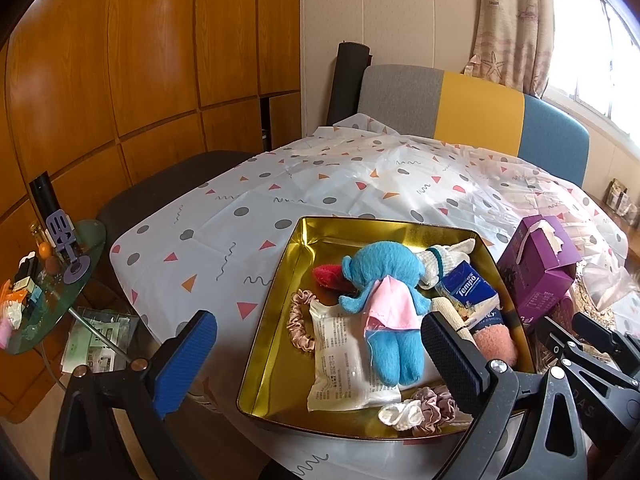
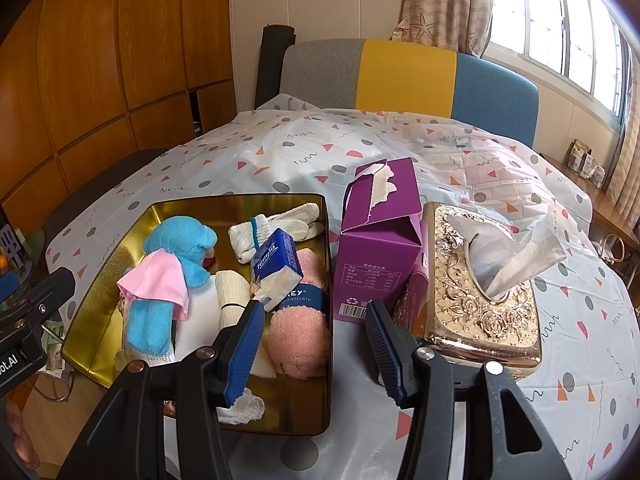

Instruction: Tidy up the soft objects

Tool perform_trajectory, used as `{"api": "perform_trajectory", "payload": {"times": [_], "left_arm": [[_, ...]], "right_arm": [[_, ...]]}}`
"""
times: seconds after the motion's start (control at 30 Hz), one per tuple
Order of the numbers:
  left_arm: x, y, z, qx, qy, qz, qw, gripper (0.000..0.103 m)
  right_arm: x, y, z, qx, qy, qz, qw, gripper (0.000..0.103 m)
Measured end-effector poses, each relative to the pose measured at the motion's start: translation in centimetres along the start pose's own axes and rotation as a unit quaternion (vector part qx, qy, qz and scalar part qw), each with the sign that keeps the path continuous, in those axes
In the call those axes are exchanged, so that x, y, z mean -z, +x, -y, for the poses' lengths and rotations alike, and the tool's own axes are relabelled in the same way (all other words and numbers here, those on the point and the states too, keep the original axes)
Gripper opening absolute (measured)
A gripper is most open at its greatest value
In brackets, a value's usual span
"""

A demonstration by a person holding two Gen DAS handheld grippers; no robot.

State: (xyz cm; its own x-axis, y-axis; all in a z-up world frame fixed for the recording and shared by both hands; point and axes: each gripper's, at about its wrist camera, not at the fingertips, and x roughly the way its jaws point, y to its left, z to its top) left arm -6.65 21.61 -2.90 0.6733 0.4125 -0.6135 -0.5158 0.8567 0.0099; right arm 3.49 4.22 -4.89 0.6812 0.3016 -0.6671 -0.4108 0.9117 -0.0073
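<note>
A gold tin tray [image 1: 272, 344] [image 2: 100, 312] on the table holds soft things: a blue plush toy in a pink cape [image 1: 384, 304] [image 2: 168, 276], a white packet [image 1: 344, 360], a blue Tempo tissue pack [image 1: 466, 284] [image 2: 278, 266], white socks [image 2: 272, 228], a pink fluffy cloth [image 2: 300, 336] and scrunchies [image 1: 424, 410]. My left gripper [image 1: 316, 360] stands open at the tray's near edge, nothing between its pads. My right gripper [image 2: 314, 332] is open too, its left finger [image 2: 244, 352] over the tray, its right finger [image 2: 386, 348] outside the tray wall.
A purple carton [image 2: 380, 256] [image 1: 540, 268] and an ornate gold tissue box [image 2: 476, 288] stand right of the tray. A patterned cloth [image 1: 280, 200] covers the table. A multicoloured chair back [image 2: 404, 76] is behind. A small glass side table [image 1: 52, 280] with clutter sits at the left.
</note>
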Motion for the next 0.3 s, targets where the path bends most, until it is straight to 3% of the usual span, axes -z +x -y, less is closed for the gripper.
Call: {"api": "perform_trajectory", "payload": {"times": [0.17, 0.3], "left_arm": [[0.23, 0.23, 0.08, -0.017, 0.01, -0.002, 0.9998, 0.099], [0.19, 0.62, -0.28, -0.004, 0.001, -0.013, 0.9999, 0.1]], "right_arm": [[0.11, 0.05, 0.08, -0.001, 0.0, -0.001, 1.0, 0.053], [0.32, -0.09, 0.13, -0.004, -0.001, 0.003, 1.0, 0.053]]}}
